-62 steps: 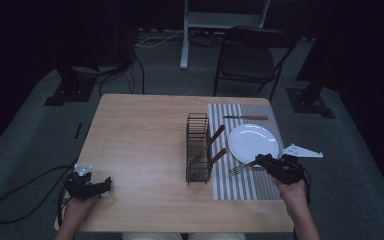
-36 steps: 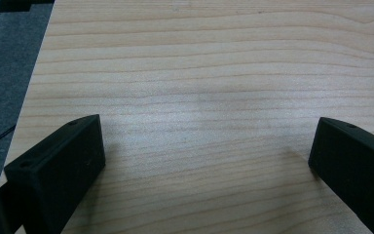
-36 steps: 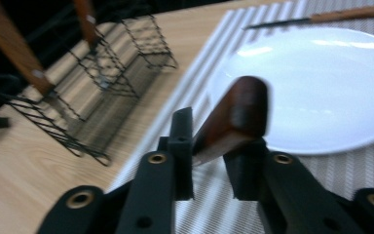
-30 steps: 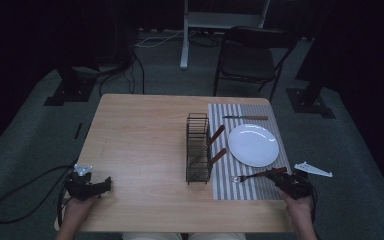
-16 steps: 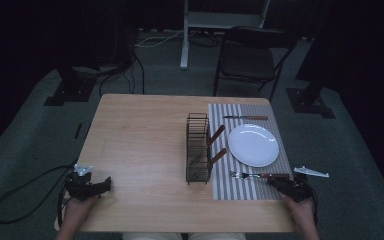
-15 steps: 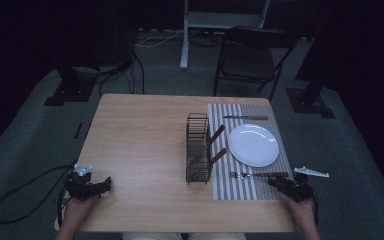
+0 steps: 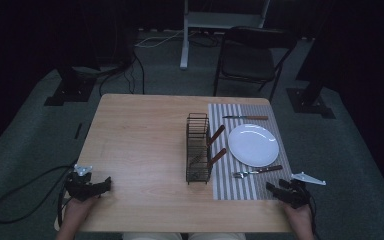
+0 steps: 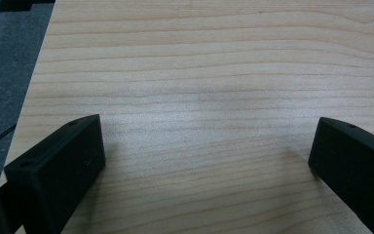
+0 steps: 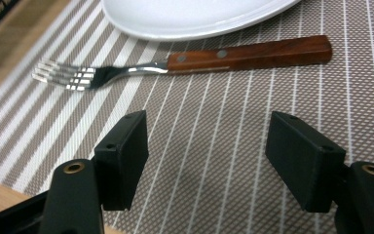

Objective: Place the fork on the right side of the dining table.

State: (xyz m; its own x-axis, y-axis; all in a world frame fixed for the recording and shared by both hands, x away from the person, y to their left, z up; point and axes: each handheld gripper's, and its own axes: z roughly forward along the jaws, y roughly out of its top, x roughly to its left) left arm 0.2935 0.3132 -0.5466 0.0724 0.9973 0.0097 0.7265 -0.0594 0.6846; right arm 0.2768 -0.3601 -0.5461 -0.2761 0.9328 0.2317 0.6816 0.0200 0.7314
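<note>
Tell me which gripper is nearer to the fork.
Right. The right gripper hovers open over the striped placemat just short of the fork, while the left gripper sits open at the table's opposite near corner.

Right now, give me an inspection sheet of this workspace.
Surface: wooden table, striped placemat on its right part.
Job's things: fork flat on the placemat beside the plate, tines toward the rack.
Clutter: wire rack with two wooden handles sticking out; knife beyond the plate.
Grippers: left gripper open over bare wood; right gripper open, short of the fork.
Cables: one trails from the left gripper onto the floor.
Surroundings: dark room, chair behind the table.
</note>
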